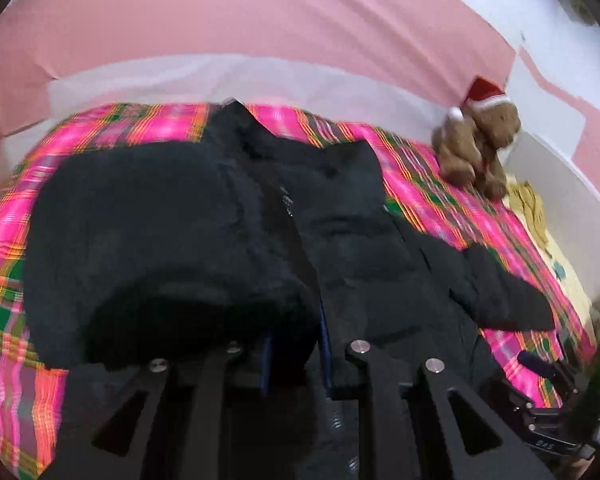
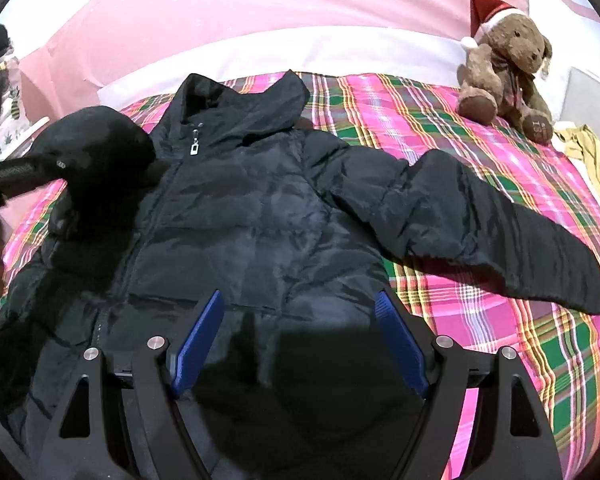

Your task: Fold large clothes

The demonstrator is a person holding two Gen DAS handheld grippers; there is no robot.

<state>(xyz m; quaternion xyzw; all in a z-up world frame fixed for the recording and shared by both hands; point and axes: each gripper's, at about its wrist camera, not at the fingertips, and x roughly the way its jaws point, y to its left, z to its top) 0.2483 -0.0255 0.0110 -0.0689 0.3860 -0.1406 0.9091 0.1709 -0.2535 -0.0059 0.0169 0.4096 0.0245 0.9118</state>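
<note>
Jacket (image 2: 260, 208), black and quilted, lies front up on a bed covered by a pink, green and orange plaid blanket (image 2: 440, 120), its zipper closed to the collar and a silver pull tab (image 2: 196, 149) showing near the neck. One sleeve (image 2: 480, 232) stretches flat across the blanket toward the right of the right wrist view, ending near the blanket's edge. The other sleeve (image 1: 172, 240) is lifted and bunched over the chest; in the left wrist view it fills the space just ahead of the left gripper (image 1: 296, 354), whose blue-padded fingers (image 1: 265, 364) stand close together with the dark cloth between them. Blur and the black fabric make it impossible to tell whether the pads actually press on the sleeve. The right gripper (image 2: 300, 344) hovers above the lower front of the jacket, its blue fingers (image 2: 198, 340) spread wide apart and holding nothing. A brown teddy bear (image 2: 508, 64) in a red Santa hat sits at the far right corner of the bed, well apart from the jacket, against a white headboard strip and a pink wall (image 2: 220, 4). A crumpled yellow cloth (image 2: 592, 156) lies just beyond the bear, off the blanket's right edge.
</note>
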